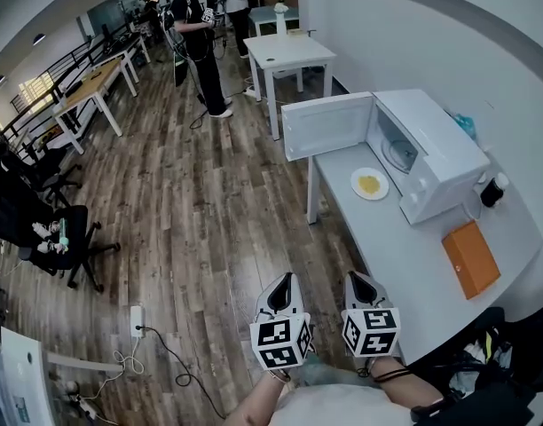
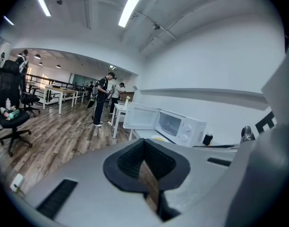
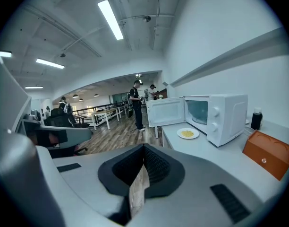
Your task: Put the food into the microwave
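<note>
A white plate with yellow food (image 1: 369,183) lies on the grey table (image 1: 405,264), just in front of the white microwave (image 1: 431,149), whose door (image 1: 329,124) hangs open to the left. Both grippers are held low and close to the person, well short of the plate and over the floor by the table's near end. The left gripper (image 1: 287,280) and right gripper (image 1: 355,278) are shut and hold nothing. From the right gripper (image 3: 142,174) the plate (image 3: 187,133) and microwave (image 3: 220,115) are ahead to the right. From the left gripper (image 2: 145,167) the microwave (image 2: 180,125) is far ahead.
An orange box (image 1: 470,257) lies on the table near the wall, and a black bottle (image 1: 491,190) stands behind the microwave. A white table (image 1: 287,53) stands past the microwave door. People (image 1: 200,34) stand far off on the wood floor. An office chair (image 1: 50,238) is at the left.
</note>
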A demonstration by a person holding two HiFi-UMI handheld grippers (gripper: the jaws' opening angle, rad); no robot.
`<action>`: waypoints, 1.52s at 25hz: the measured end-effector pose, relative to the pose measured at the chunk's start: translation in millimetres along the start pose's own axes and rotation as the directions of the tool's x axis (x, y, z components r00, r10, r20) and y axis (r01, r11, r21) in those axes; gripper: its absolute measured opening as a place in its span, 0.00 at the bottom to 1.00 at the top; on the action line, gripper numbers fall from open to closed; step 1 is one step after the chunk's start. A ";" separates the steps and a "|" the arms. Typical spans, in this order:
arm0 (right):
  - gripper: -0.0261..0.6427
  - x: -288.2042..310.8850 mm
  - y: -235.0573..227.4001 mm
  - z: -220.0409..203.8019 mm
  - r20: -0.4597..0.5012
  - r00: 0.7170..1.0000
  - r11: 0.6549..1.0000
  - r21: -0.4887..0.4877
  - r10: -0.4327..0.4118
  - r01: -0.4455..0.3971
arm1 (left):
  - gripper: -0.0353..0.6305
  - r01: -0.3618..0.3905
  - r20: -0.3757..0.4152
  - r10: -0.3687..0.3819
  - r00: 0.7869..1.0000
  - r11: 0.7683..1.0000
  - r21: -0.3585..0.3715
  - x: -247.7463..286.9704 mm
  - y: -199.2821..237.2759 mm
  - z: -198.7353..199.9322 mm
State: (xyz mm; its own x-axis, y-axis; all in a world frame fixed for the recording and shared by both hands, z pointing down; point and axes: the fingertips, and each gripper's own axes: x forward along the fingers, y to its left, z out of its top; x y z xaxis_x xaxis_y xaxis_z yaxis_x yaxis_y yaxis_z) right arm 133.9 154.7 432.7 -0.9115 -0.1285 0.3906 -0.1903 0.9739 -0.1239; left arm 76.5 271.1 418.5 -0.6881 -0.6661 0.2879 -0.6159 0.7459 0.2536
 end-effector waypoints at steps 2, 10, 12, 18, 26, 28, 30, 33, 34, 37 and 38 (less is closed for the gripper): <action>0.06 12.7 -3.7 8.0 0.002 1.000 1.000 0.010 0.004 -0.004 | 0.06 -0.003 -0.008 0.003 1.000 1.000 0.008 12.0 2.3 4.6; 0.06 54.4 -16.9 25.5 0.006 1.000 0.999 0.037 0.003 -0.003 | 0.06 0.005 -0.012 -0.005 1.000 1.000 0.027 57.1 8.9 23.8; 0.06 63.6 -20.7 29.0 0.003 1.000 0.999 0.043 0.004 -0.004 | 0.06 0.006 -0.012 -0.005 1.000 1.000 0.030 66.1 9.9 27.3; 0.06 86.0 -25.7 39.0 0.010 1.000 0.999 0.051 0.011 -0.012 | 0.06 0.001 -0.024 0.000 1.000 0.999 0.038 90.2 18.1 31.9; 0.06 107.4 -38.6 50.3 0.020 1.000 0.997 0.070 0.016 -0.017 | 0.06 0.004 -0.025 -0.003 1.000 0.998 0.058 116.3 17.1 42.3; 0.06 112.7 -41.0 52.3 0.021 1.000 0.997 0.074 0.020 -0.022 | 0.06 0.004 -0.028 -0.003 1.000 0.998 0.065 121.8 16.5 43.6; 0.06 117.8 -42.2 54.2 0.022 0.999 0.997 0.077 0.024 -0.025 | 0.06 0.006 -0.031 -0.004 1.000 0.997 0.071 126.8 17.3 44.9; 0.06 125.2 -46.3 57.4 0.024 0.999 0.996 0.080 0.027 -0.029 | 0.06 0.004 -0.033 -0.001 0.999 0.997 0.074 135.7 18.8 46.4; 0.06 127.6 -48.5 58.8 0.024 0.999 0.996 0.079 0.029 -0.030 | 0.06 0.002 -0.033 0.001 0.999 0.997 0.072 139.0 18.8 47.0; 0.06 131.7 -56.2 62.4 0.021 0.999 0.997 0.076 0.028 -0.030 | 0.06 -0.001 -0.036 0.003 0.999 0.998 0.061 146.0 15.9 47.7; 0.06 131.6 -58.4 62.5 0.019 0.999 0.997 0.077 0.026 -0.028 | 0.06 0.000 -0.039 0.002 0.999 0.998 0.058 147.0 14.5 46.5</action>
State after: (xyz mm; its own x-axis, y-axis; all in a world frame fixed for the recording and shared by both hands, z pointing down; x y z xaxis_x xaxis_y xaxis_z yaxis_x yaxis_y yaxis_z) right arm 2.3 69.3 434.4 -0.9229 -0.1062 0.3701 -0.1923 0.9599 -0.2042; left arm -51.4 183.9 421.5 -0.6741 -0.6638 0.3240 -0.6370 0.7445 0.1999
